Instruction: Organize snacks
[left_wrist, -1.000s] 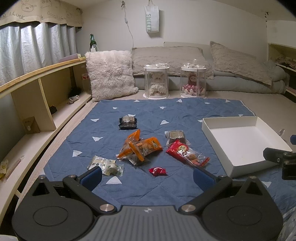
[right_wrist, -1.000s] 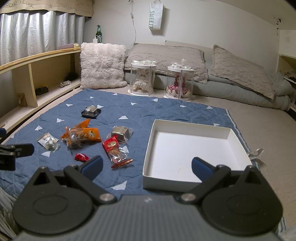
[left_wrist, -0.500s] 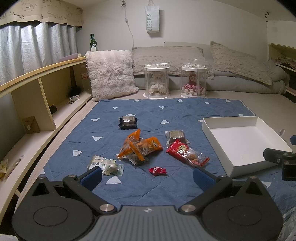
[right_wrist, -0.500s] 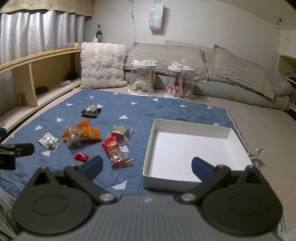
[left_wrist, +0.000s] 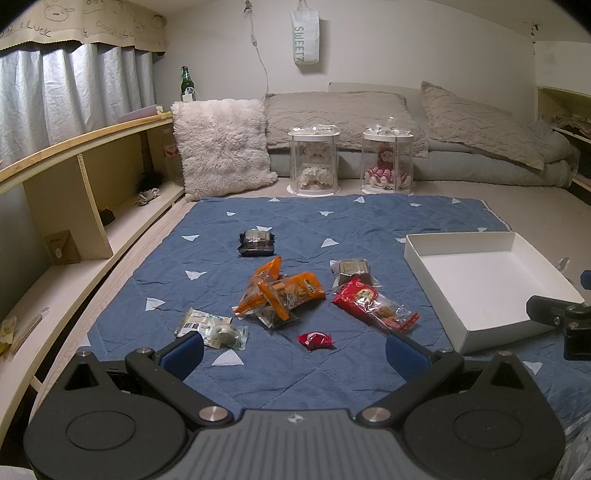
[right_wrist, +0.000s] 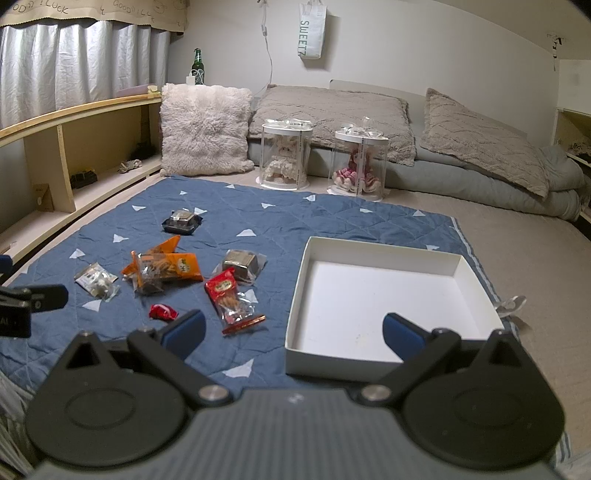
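Nearest the cameras, the black left gripper (left_wrist: 294, 353) and the black right gripper (right_wrist: 293, 332) are hovering above a blue quilted mat with white triangles (left_wrist: 343, 221), each with its blue-padded fingers spread wide and gripping nothing. Just beyond the left gripper, a small red wrapped candy (left_wrist: 314, 340) is lying on the mat, with a white and green packet (left_wrist: 211, 328) to its left and a red and clear biscuit packet (left_wrist: 375, 304) to its right. Behind them, a pile of orange snack packets (left_wrist: 280, 290) is sitting beside a clear-wrapped brown cake (left_wrist: 352, 269). Farther back, a black-trayed cake (left_wrist: 256, 242) is lying alone. Right of the snacks, a shallow white cardboard box (right_wrist: 388, 254) is standing empty. Two clear cylindrical doll cases (left_wrist: 314, 162) are standing beyond the mat.
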